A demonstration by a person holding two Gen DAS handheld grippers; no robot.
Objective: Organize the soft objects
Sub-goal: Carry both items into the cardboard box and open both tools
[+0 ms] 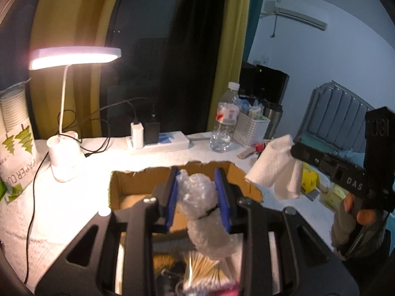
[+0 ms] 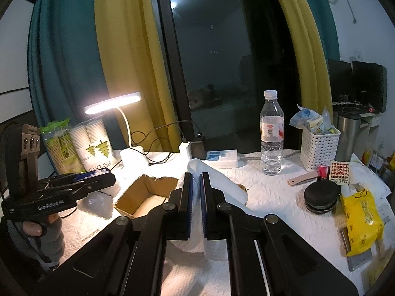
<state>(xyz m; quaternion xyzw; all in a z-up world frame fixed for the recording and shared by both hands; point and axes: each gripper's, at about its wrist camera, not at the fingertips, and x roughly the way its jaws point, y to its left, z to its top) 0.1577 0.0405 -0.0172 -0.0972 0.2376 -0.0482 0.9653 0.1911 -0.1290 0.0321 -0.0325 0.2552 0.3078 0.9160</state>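
Observation:
My left gripper (image 1: 198, 194) is shut on a wad of clear bubble wrap (image 1: 200, 209) and holds it above the open cardboard box (image 1: 133, 185). My right gripper (image 2: 196, 192) is shut on a white folded cloth (image 2: 219, 185), held just right of the box (image 2: 145, 197). In the left wrist view the cloth (image 1: 274, 167) hangs from the right gripper's tips at the right. In the right wrist view the left gripper (image 2: 98, 176) with its bubble wrap (image 2: 97, 203) is at the left.
The table is covered with white paper towel (image 2: 266, 192). On it stand a lit desk lamp (image 1: 66, 157), a power strip (image 1: 158, 143), a water bottle (image 2: 271, 133), a white basket (image 2: 319, 145), paper cups (image 2: 91, 145), a black round case (image 2: 320, 196) and a yellow packet (image 2: 360, 222).

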